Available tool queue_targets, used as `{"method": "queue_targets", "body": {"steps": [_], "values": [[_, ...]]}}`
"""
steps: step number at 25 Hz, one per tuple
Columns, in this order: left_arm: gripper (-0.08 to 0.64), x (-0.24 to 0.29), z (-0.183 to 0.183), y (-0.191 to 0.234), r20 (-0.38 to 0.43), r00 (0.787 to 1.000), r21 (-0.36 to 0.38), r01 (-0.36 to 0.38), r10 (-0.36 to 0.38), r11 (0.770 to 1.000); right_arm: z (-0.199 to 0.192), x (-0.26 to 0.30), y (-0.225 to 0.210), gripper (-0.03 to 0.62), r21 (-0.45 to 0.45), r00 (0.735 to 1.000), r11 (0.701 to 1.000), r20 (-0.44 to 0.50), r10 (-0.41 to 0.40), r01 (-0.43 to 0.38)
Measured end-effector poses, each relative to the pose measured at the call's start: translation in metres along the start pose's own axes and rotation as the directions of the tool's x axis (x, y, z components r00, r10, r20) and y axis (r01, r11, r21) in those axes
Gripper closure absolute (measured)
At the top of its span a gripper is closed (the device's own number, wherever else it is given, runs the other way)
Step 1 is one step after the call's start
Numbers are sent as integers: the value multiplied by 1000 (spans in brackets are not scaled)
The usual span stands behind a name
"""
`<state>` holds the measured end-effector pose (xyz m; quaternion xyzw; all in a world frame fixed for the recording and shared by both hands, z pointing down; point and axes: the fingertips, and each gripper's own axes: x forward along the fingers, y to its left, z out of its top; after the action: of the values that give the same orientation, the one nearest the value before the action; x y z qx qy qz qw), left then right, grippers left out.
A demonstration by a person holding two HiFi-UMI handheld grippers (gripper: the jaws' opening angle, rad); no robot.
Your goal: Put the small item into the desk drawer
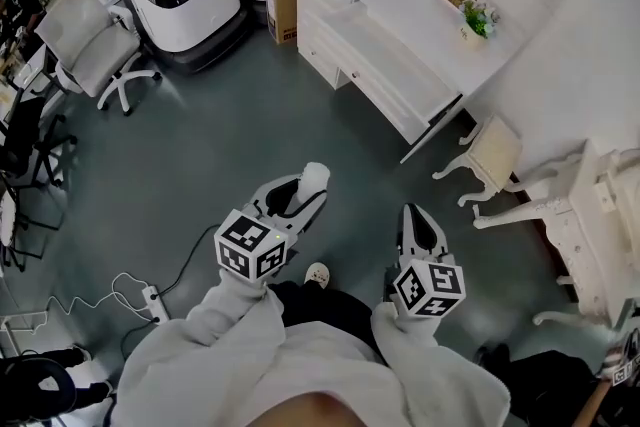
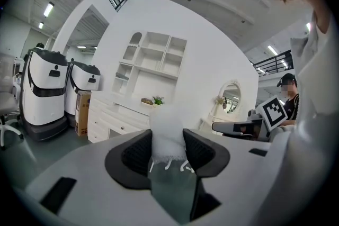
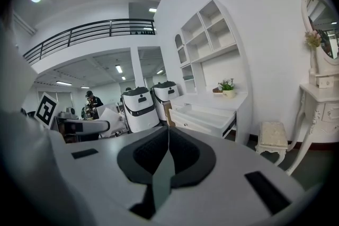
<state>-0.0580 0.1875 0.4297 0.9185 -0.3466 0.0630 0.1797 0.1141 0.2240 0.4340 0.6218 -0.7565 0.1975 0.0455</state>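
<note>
Two grippers in play here, and only the left gripper (image 1: pixel 299 199) has anything in it. Its jaws are pinching the small white fluffy wad of cloth (image 2: pixel 168 134) across its middle, holding it in the air over the grey floor (image 1: pixel 200 145), well apart from the desk.

My guess is this thing weighs next to nothing and squashes easily. It shouldn't slip or break, but it could sag or snag on a drawer edge (soft stuff loves doing that). Grabbing it across the middle, like now, seems the sensible spot.

Looks-wise it's a pale, fuzzy, rounded lump poking out past the jaw tips, with a few short loose threads dangling off its lower edge. Can't tell if it's towel, sponge or plush.

Moving right, the right gripper (image 3: pixel 167 152) is empty, jaws pressed together with nothing between them. Further right and ahead sits the white painted desk (image 1: pixel 400 0) with its long white drawer (image 1: pixel 392 85) pulled open, so the drop-off spot looks ready.
</note>
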Motion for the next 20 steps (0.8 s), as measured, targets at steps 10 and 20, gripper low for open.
{"method": "queue_targets", "body": {"steps": [10,20], "values": [[373,13,3,-4,-22,1000,14,6,-5,1000,-1,-4,-17,558,28,1000,999,1,-25,25],[373,32,5,6,-37,999,8,22,-22,1000,3,13,-22,558,36,999,999,-4,-31,32]]}}
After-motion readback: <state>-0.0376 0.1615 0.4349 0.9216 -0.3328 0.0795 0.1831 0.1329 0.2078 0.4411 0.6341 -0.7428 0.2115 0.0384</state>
